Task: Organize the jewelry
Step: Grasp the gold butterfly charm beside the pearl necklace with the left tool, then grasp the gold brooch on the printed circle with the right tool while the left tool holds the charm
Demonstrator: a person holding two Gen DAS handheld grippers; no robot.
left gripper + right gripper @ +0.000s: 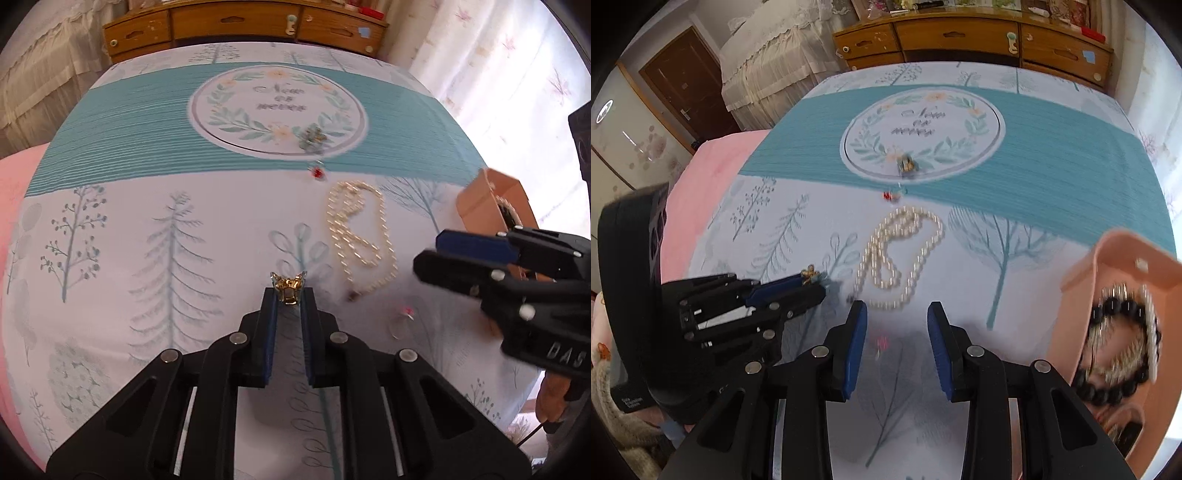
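While a small gold ornament (289,288) is pinched between the blue fingers (270,332) of the left gripper (289,295), the pick-up step of the tidying is judged to be in hand; the piece is held at the fingertips, just over the printed bedspread (147,184). Just beside it a pearl necklace (360,236) is left lying in a loose heap on the bed, with a small red piece (317,172) and a teal ornament (313,138) farther off. The right gripper (897,314) is kept parted over the bedspread, with nothing between its fingers. A carry to the pink box (1108,280), where a black bead bracelet (1115,354) already lies, is called for next.
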